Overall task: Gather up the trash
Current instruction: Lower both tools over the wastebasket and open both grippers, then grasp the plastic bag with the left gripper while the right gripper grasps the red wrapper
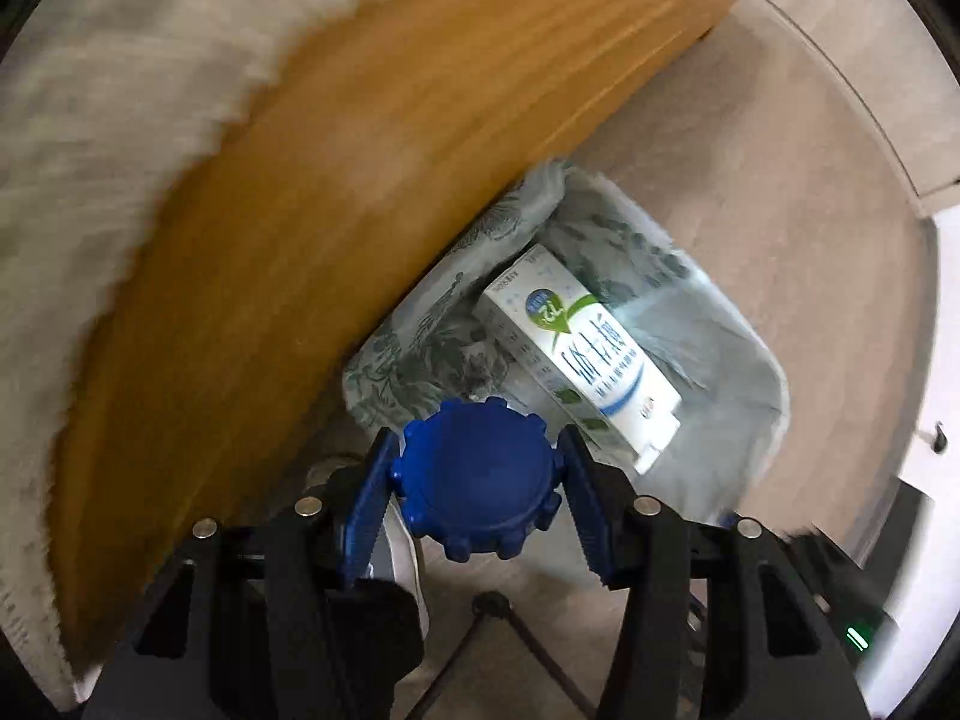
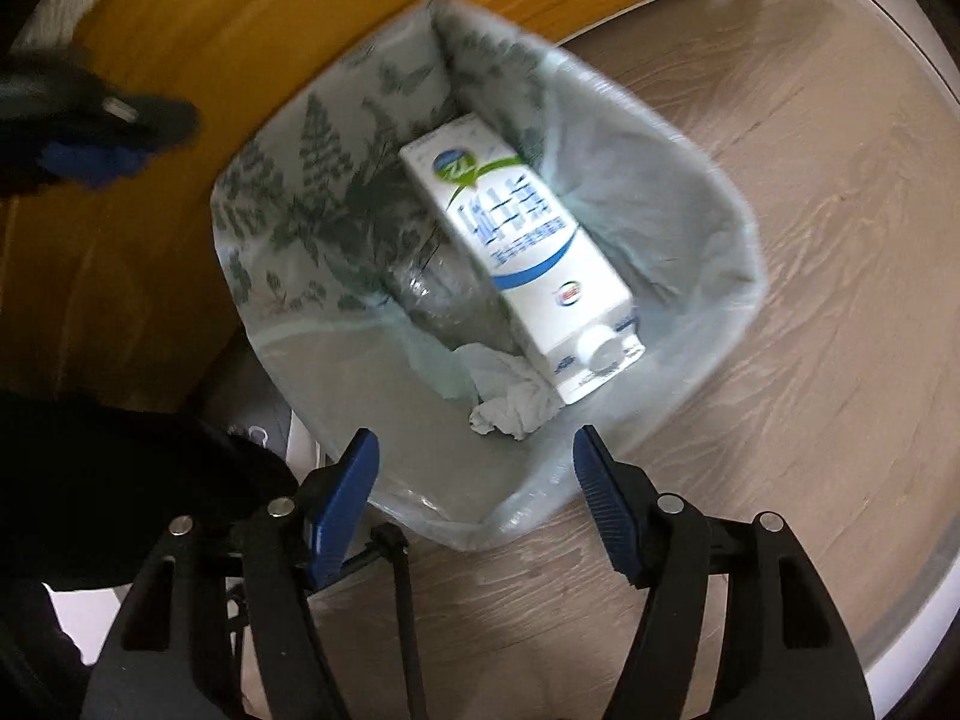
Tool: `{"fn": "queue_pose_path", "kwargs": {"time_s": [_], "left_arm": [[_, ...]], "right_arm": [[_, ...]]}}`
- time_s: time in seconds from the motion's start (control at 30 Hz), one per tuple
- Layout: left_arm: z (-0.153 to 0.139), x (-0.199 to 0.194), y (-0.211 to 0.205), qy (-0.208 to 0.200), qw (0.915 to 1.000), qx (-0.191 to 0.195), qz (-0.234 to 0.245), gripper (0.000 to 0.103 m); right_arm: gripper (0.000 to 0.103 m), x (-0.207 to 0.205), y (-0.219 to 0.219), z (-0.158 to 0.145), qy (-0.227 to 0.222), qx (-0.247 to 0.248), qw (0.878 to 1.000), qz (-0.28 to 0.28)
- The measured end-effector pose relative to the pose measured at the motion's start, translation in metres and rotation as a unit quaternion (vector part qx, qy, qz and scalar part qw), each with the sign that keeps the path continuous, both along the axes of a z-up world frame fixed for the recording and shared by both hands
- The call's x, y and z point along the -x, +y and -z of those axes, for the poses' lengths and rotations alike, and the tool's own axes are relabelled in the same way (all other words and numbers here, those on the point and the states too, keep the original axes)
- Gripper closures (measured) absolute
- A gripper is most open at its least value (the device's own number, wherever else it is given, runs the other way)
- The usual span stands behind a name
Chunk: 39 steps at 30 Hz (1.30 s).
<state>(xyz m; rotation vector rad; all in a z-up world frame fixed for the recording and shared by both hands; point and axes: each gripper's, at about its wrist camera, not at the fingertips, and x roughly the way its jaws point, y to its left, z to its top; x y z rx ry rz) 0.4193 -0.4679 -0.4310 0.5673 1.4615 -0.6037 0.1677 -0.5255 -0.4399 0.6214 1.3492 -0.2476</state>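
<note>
- The left hand-held gripper (image 1: 477, 483) is closed on a blue ridged cap (image 1: 477, 480), one blue finger (image 1: 366, 516) pressed to each side of it; something white hangs just below the cap, too hidden to name
- It hangs near the rim of the trash bin (image 1: 768, 384), which stands on the pale wood-look floor (image 1: 750, 180) right against an orange-brown wooden furniture panel (image 1: 360, 180)
- The right hand-held gripper (image 2: 474, 474) is wide open and holds nothing, its fingertips above the bin's near edge
- The bin carries a thin bag liner (image 2: 300, 180) printed with dark green leaves
- Inside lies a white milk carton (image 2: 528, 252) with blue and green print, on its side, its white screw cap (image 2: 600, 351) toward the right-wrist camera
- A clear plastic bottle (image 2: 444, 300) lies just beside the carton, touching it as far as can be seen
- A crumpled white tissue (image 2: 510, 402) sits by the carton's capped end
- In the right wrist view the left hand-held gripper shows blurred at the upper left, over the wooden panel
</note>
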Motion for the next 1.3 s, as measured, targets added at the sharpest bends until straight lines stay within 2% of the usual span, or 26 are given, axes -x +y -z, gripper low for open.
{"fn": "queue_pose_path", "kwargs": {"time_s": [0.07,0.1,0.13,0.17,0.27,0.37,0.47,0.77,0.93,1.07,1.17,1.23,1.3], "left_arm": [[0.014,-0.002,-0.007,-0.006,1.0,-0.005,-0.006,0.047],[0.025,-0.002,-0.011,-0.014,0.9998,-0.014,-0.009,0.041],[0.03,-0.002,-0.013,-0.018,0.9996,-0.02,-0.009,0.025],[0.033,-0.002,-0.013,-0.024,0.9995,-0.021,-0.007,0.022],[0.033,-0.005,-0.011,-0.037,0.9988,-0.032,-0.002,0.02],[0.029,-0.011,-0.006,-0.048,0.9981,-0.035,-0.017,0.016],[0.027,-0.013,0.0,-0.043,0.9978,-0.039,-0.033,0.016],[0.006,-0.001,0.012,-0.063,0.9959,-0.055,-0.035,0.016],[-0.025,0.014,0.018,-0.046,0.9975,-0.025,-0.048,0.016],[-0.074,0.034,0.022,-0.056,0.9962,0.054,-0.038,0.016],[-0.119,0.044,0.032,-0.092,0.9873,0.123,-0.043,0.016],[-0.145,0.044,0.038,-0.126,0.9812,0.141,-0.042,0.016],[-0.179,0.036,0.05,-0.152,0.9717,0.176,-0.038,0.016]], "right_arm": [[0.038,0.003,-0.003,-0.009,-0.006,0.006,1.0,0.003],[0.038,0.004,-0.004,-0.012,-0.008,0.008,1.0,0.003],[0.038,0.004,-0.005,-0.015,-0.011,0.012,1.0,0.003],[0.038,0.005,-0.006,-0.017,-0.011,0.014,1.0,0.005],[0.038,0.007,-0.009,-0.021,-0.012,0.016,1.0,0.012],[0.038,0.006,-0.009,-0.021,-0.005,0.019,1.0,0.01],[0.038,0.004,-0.008,-0.023,-0.005,0.021,1.0,0.01],[0.038,0.007,-0.002,-0.041,-0.002,0.038,0.999,0.004],[0.038,0.008,-0.007,-0.069,-0.008,0.068,0.998,0.009],[0.038,0.007,-0.012,-0.104,-0.027,0.097,0.995,0.016],[0.038,0.003,-0.015,-0.133,-0.046,0.12,0.992,0.02],[0.038,-0.001,-0.018,-0.157,-0.059,0.142,0.988,0.015],[0.038,-0.006,-0.023,-0.178,-0.069,0.158,0.985,0.015]]}}
